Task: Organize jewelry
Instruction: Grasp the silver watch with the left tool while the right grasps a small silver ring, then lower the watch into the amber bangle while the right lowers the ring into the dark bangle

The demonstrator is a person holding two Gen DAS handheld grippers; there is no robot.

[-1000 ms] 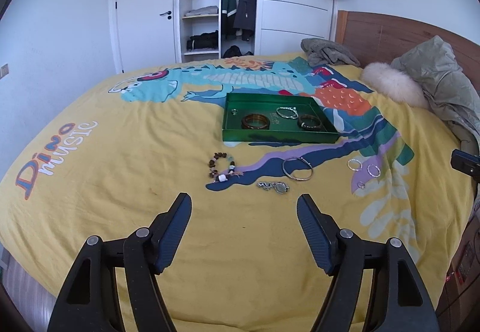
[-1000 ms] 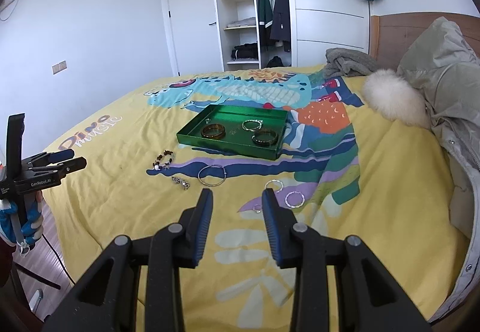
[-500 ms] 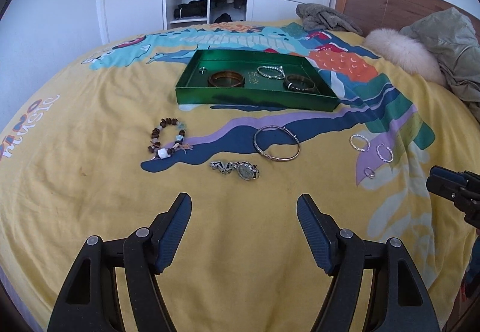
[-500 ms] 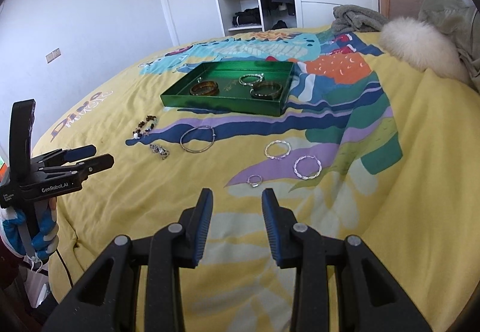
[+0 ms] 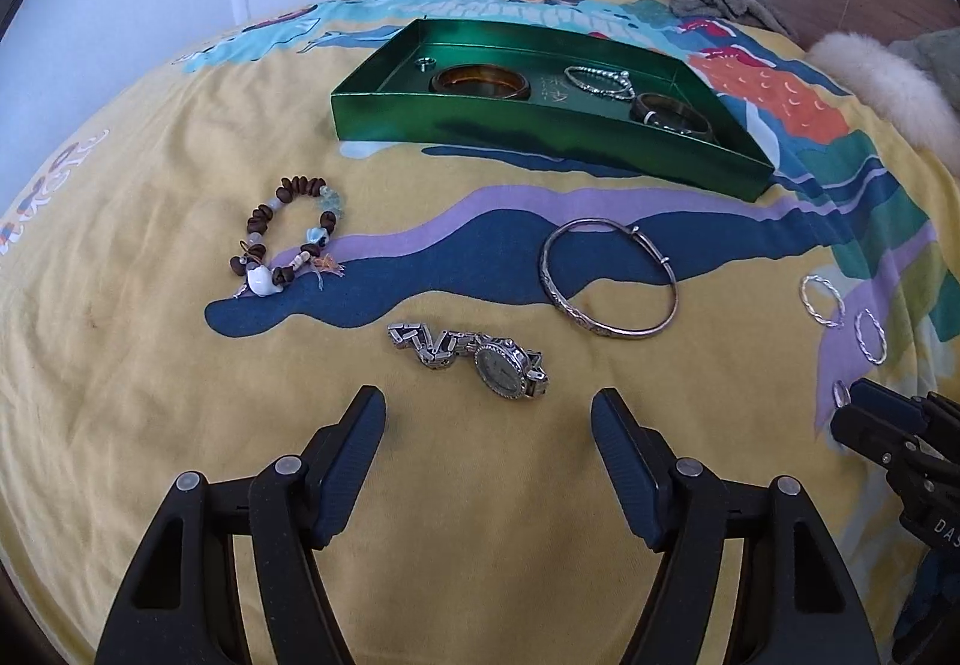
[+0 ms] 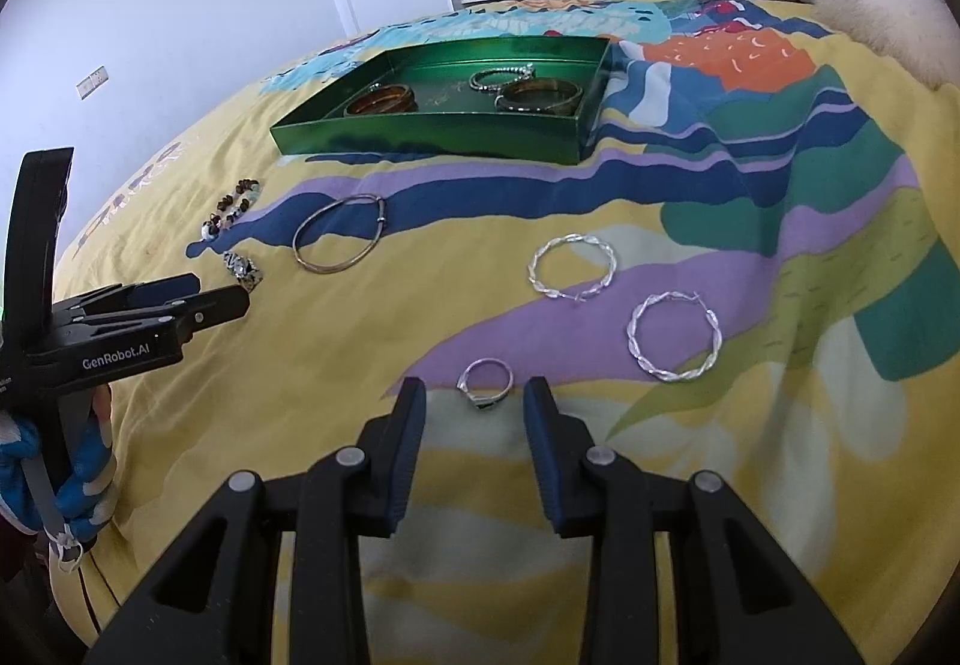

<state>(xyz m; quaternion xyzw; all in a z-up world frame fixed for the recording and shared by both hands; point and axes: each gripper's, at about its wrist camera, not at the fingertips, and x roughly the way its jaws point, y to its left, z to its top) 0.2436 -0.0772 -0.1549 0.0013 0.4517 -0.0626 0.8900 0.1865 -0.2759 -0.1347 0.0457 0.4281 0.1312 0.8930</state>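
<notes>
Both tongs are hovering over the yellow bedspread (image 5: pixel 150 395) with nothing between their pads. Left gripper (image 5: pixel 487 413) is standing wide and its jaws are closing a little, empty; right gripper (image 6: pixel 474 401) is standing released at a narrower gap, also empty.

Going from largest to smallest: the green tray (image 5: pixel 540 137) is sitting further back on the bedspread, already holding an amber bangle (image 5: pixel 480 81), a dark bangle (image 5: pixel 671 116), a silver chain bracelet (image 5: pixel 600 81) and a small ring (image 5: pixel 426 62). So part of the sorting is looking done.

Still lying loose in front of the tray are the silver bangle (image 5: pixel 609 278), the beaded bracelet (image 5: pixel 288 236), the wristwatch (image 5: pixel 474 356), two twisted hoop earrings (image 6: pixel 573 267) (image 6: pixel 672 335) and a silver ring (image 6: pixel 485 382). By my count six pieces are waiting, more than are stowed, so the job is sitting somewhat short of halfway.

As for position, the wristwatch is lying just beyond the left gripper's fingertips, roughly centred in the gap between them but not yet inside it. The silver ring is lying just ahead of the right gripper's tips, lined up with the opening, apart from both pads. The hoop earrings are resting beyond and to the right of it, and the silver bangle and beaded bracelet are lying between the wristwatch and the tray. Each tool appears to be lining up on its nearest piece.
</notes>
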